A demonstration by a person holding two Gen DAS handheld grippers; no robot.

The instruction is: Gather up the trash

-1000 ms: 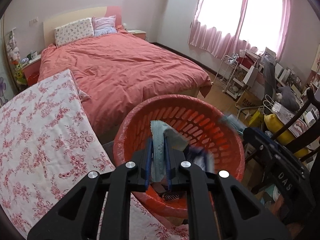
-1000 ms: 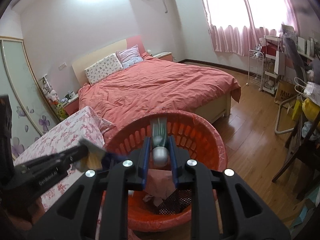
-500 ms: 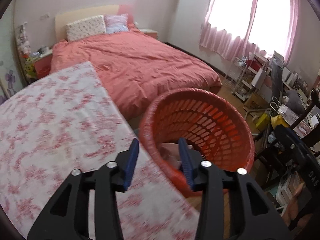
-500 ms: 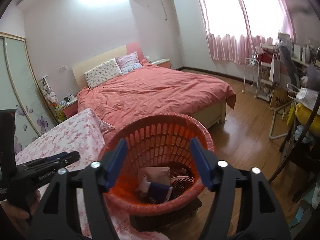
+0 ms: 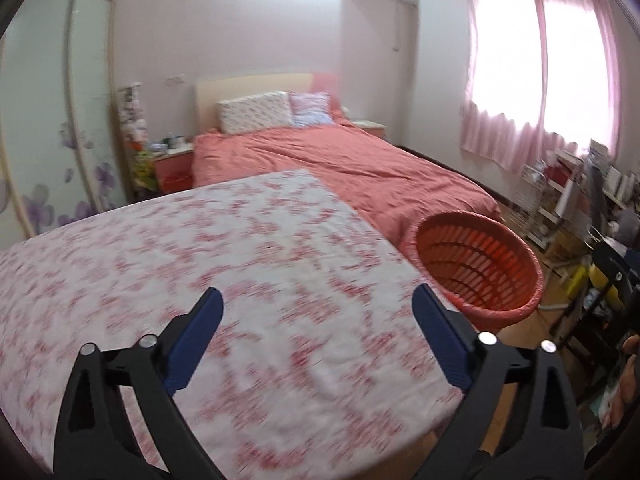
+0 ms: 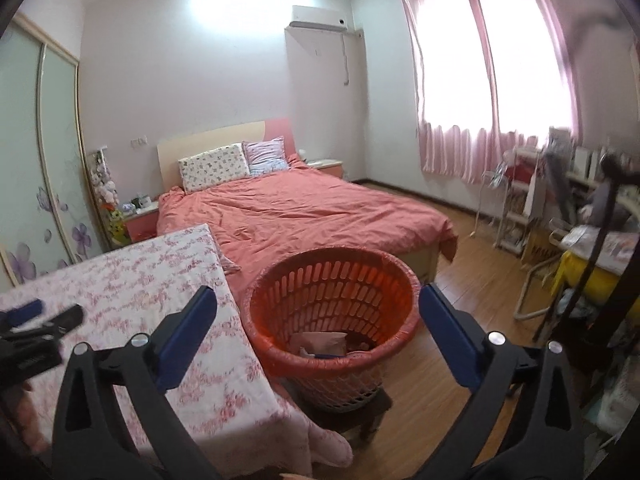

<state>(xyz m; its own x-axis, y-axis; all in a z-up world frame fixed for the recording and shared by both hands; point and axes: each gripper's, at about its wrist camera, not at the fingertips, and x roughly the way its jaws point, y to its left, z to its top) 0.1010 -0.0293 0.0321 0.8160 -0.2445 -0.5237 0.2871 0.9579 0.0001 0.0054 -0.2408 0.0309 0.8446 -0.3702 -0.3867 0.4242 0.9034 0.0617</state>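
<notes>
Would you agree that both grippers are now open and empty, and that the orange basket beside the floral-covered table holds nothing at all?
Not quite: the orange basket is not empty. The right wrist view shows paper scraps and other trash lying at its bottom. The rest stands: the left gripper and right gripper are open and empty, and the basket stands beside the floral-covered table.

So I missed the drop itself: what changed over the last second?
Both grippers let go: the left gripper and right gripper, each shut on a piece of trash before, now stand open and have pulled back from the orange basket. Trash lies inside. Basket and floral table stayed put.
</notes>
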